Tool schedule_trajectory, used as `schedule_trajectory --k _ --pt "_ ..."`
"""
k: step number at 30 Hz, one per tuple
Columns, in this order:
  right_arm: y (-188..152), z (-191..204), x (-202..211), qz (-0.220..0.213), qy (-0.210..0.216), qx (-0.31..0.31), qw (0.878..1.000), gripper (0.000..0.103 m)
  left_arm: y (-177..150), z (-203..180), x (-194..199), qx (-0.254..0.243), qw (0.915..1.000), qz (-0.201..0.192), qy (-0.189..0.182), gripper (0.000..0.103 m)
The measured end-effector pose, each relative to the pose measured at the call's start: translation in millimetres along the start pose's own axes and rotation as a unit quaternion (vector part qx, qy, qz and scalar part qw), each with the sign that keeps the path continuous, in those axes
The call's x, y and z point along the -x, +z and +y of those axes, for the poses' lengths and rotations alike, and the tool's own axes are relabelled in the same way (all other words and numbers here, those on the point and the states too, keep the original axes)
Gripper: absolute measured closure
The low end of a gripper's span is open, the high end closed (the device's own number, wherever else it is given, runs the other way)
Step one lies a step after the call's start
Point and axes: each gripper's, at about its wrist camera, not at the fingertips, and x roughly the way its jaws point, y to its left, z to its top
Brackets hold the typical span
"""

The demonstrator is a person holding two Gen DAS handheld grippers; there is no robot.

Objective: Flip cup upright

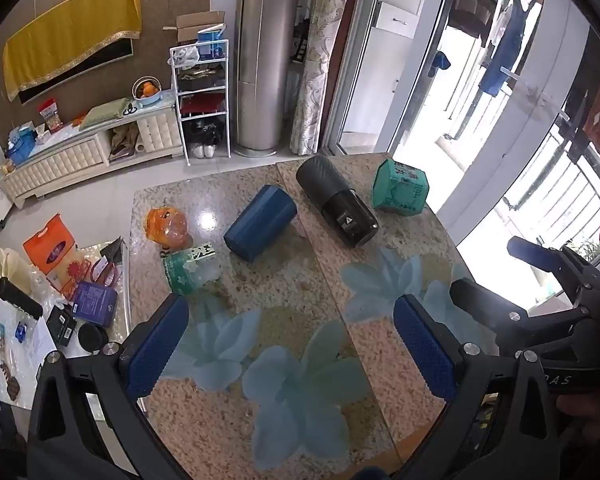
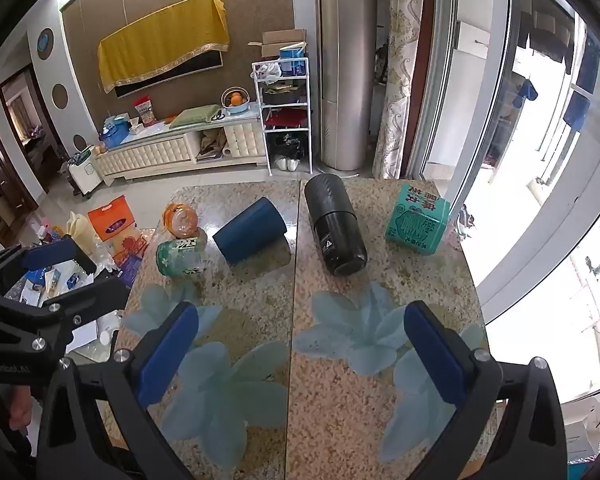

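Observation:
A dark blue cup [image 1: 260, 223] lies on its side near the middle of the speckled table [image 1: 300, 420]; it also shows in the right wrist view [image 2: 249, 230]. A black cylindrical flask [image 1: 336, 207] lies on its side to its right, also seen in the right wrist view [image 2: 334, 224]. My left gripper [image 1: 292, 348] is open and empty, above the near part of the table, well short of the cup. My right gripper [image 2: 300, 354] is open and empty, also near the front. Each gripper shows at the edge of the other's view.
A green packet [image 1: 400, 190] stands at the table's far right corner. A green-labelled clear bottle [image 1: 186, 266] and an orange-capped bottle [image 1: 166, 226] lie at the left edge. A lower cluttered table [image 1: 40, 320] stands to the left. A glass door is on the right.

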Motion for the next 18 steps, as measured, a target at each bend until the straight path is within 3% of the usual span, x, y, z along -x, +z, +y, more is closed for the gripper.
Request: schedule_trajectory --k 1,18 --pt "-0.1 0.0 0.4 -0.003 -0.001 0.001 1.0 0.0 0.1 1.8 -0.4 0.009 0.9999 0.003 -0.013 0.0" --pt "-0.7 -1.0 1.5 -0.003 0.002 0.0 1.0 0.0 -2.0 1.5 -0.9 0.009 0.9999 0.004 -0.012 0.0"
